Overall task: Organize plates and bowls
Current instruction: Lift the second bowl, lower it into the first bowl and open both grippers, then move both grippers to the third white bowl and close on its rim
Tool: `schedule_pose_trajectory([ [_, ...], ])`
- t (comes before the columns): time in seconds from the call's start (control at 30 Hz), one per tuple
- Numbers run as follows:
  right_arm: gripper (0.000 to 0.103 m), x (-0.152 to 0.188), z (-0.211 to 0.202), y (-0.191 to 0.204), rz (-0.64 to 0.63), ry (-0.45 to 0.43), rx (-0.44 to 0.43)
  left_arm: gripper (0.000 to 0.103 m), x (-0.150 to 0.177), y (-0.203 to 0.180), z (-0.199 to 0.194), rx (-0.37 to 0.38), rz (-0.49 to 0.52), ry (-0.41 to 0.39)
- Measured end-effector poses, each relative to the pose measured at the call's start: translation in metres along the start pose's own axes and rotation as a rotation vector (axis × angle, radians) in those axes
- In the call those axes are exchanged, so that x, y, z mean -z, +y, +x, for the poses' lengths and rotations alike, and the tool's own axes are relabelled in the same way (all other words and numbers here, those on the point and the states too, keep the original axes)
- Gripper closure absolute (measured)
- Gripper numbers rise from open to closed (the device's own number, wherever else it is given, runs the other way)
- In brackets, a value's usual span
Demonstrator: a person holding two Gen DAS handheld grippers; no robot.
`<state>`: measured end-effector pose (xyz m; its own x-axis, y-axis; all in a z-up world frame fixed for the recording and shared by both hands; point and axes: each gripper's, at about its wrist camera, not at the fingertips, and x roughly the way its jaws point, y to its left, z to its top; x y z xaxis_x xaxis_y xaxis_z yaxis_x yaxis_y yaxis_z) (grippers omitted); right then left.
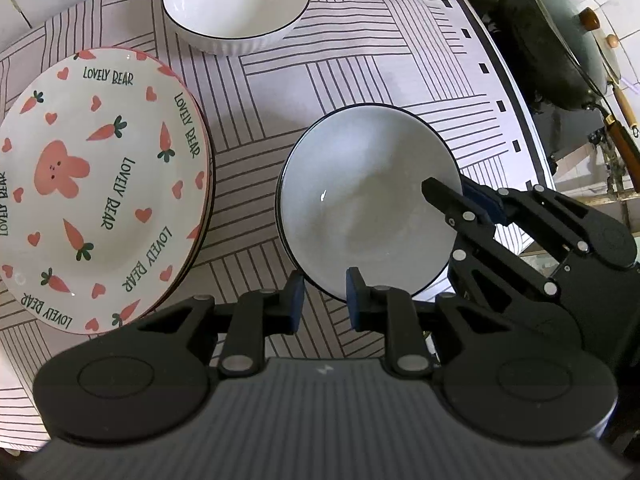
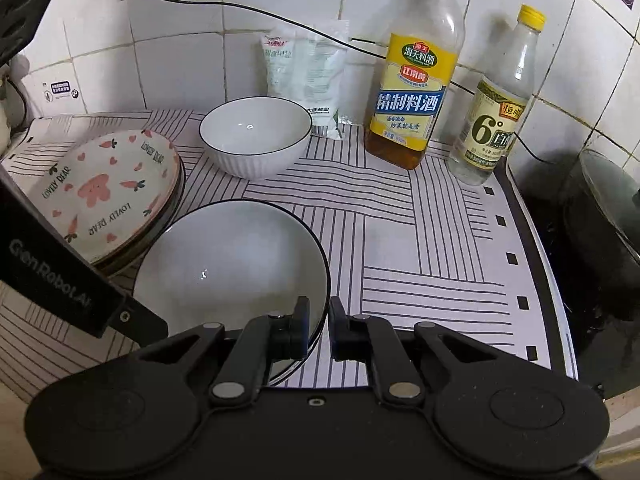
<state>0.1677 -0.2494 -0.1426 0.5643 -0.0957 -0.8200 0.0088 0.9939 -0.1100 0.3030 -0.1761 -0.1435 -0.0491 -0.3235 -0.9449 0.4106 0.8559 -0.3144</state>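
A white bowl with a dark rim [image 1: 368, 200] [image 2: 236, 264] is held tilted above the striped mat. My right gripper [image 2: 319, 328] [image 1: 460, 196] is shut on its right rim. My left gripper [image 1: 323, 300] stands at the bowl's near rim with jaws apart, one finger on each side of the rim. A second white ribbed bowl [image 1: 236, 4] [image 2: 256, 136] sits upright at the back. A stack of carrot-and-bunny plates [image 1: 100, 188] [image 2: 112, 192] lies at the left.
Two bottles [image 2: 416, 76] [image 2: 496, 100] and a white pouch [image 2: 308, 72] stand at the tiled wall. A dark wok with a lid [image 1: 560, 40] sits right of the mat [image 2: 420, 248]. A black cable runs along the wall.
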Motion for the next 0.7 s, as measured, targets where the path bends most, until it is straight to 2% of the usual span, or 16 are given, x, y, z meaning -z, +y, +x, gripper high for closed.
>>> schedule_pose_trajectory([
  [0.17,0.086,-0.001,0.002,-0.002,-0.004,0.015,-0.026,0.079,-0.001,0.004,-0.004,0.013,0.001,0.010],
  [0.27,0.080,-0.007,-0.007,-0.009,0.034,-0.009,-0.063,0.071,-0.004,0.012,-0.018,0.031,0.001,-0.010],
  [0.4,0.071,-0.021,-0.020,-0.021,0.107,-0.058,-0.130,0.060,-0.009,0.031,-0.043,0.125,-0.025,-0.095],
  [0.57,0.060,-0.051,-0.016,-0.036,0.213,-0.089,-0.257,0.058,-0.026,0.058,-0.062,0.105,-0.077,-0.220],
  [0.63,0.050,-0.063,-0.006,-0.039,0.232,-0.077,-0.286,0.055,-0.036,0.067,-0.065,0.098,-0.081,-0.272],
  [0.7,0.046,-0.073,0.009,-0.041,0.247,-0.053,-0.302,0.054,-0.046,0.075,-0.066,0.048,-0.069,-0.330],
])
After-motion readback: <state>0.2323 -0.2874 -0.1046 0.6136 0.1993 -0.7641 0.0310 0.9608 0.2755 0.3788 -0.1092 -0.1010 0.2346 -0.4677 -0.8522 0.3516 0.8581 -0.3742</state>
